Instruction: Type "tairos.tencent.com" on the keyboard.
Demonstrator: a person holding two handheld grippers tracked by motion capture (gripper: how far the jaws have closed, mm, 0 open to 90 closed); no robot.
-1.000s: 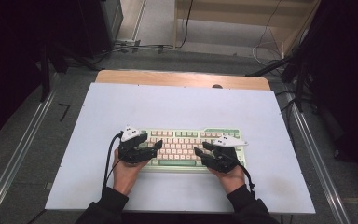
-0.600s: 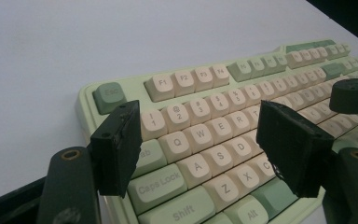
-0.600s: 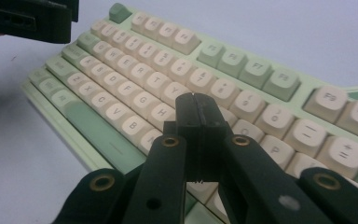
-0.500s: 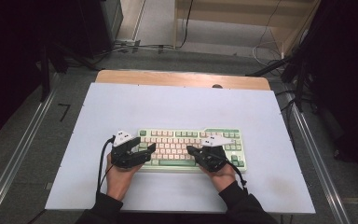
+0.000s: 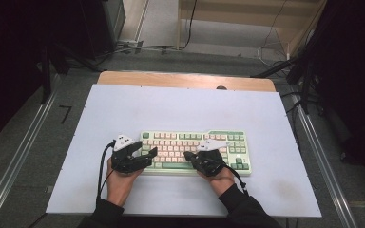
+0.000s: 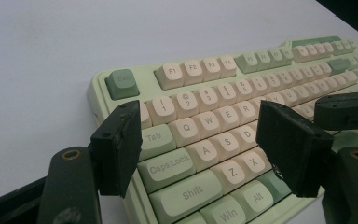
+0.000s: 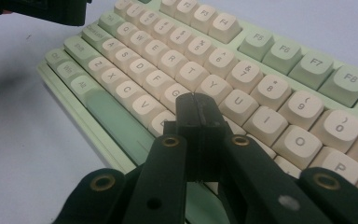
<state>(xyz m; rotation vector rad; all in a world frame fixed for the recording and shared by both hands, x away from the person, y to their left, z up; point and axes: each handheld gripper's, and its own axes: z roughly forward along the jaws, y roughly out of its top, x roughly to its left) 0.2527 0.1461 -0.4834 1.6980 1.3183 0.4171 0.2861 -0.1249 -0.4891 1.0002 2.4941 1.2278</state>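
Keyboard: a compact keyboard with a pale green case, cream letter keys and darker green keys at Esc, the function row and the space bar; it lies flat in the lower middle of the high view, long side across the frame.
Keycaps: rounded, smooth, slightly glossy, printed with grey legends; Tab, Caps Lock and Shift read clearly in the left gripper view.
Table: a matte, pale lavender-white tabletop, with a strip of bare wood along its far edge.
Left gripper: black, hard plastic, held in a hand at the keyboard's left end; a white plate sits on top and a black cable loops down beside it.
Left jaws: spread wide, the flat rectangular pads standing either side of the Q-to-Z keys, pinching nothing.
Right gripper: black, held in the other hand over the keyboard's lower middle.
Right jaws: pressed together, tip just over the cream keys by the space bar; contact unclear.
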